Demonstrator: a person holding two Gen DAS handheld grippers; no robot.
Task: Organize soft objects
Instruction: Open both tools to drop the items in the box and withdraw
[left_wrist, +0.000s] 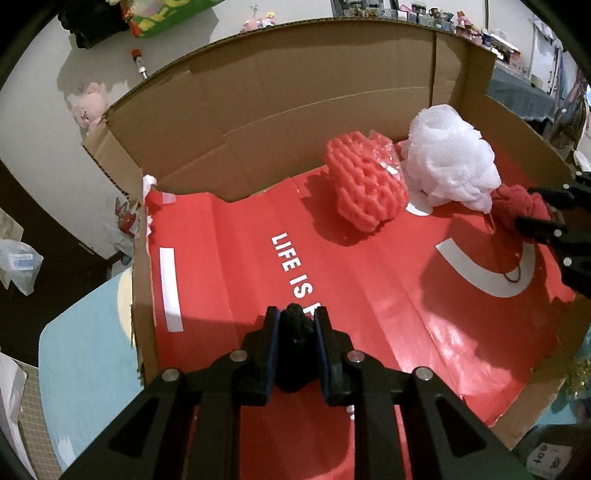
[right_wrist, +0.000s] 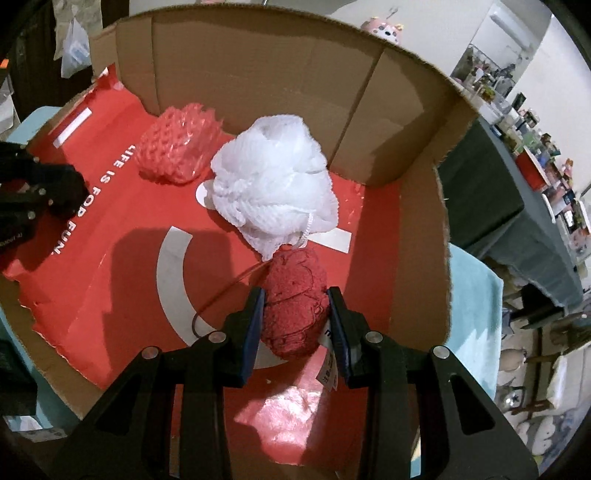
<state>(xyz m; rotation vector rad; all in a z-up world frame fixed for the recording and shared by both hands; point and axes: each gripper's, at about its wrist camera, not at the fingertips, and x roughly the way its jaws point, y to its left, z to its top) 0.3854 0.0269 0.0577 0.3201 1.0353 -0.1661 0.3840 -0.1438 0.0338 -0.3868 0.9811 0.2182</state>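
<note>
A cardboard box (left_wrist: 303, 92) with a red printed floor holds a red foam net (left_wrist: 365, 181) and a white mesh bath puff (left_wrist: 450, 158). My left gripper (left_wrist: 296, 321) is shut on a black soft object (left_wrist: 295, 350) above the box's near side. My right gripper (right_wrist: 295, 295) is shut on a red ball of yarn (right_wrist: 295, 306) with a paper tag, just in front of the white puff (right_wrist: 273, 181). The foam net (right_wrist: 177, 144) lies to the puff's left. The right gripper also shows at the right edge of the left wrist view (left_wrist: 543, 210).
The box (right_wrist: 369, 110) stands on a light blue surface (left_wrist: 85, 350). A loose yarn strand (right_wrist: 218, 295) trails on the red floor. Plush toys (left_wrist: 88, 107) and a shelf of small items (right_wrist: 535, 147) lie beyond the box walls.
</note>
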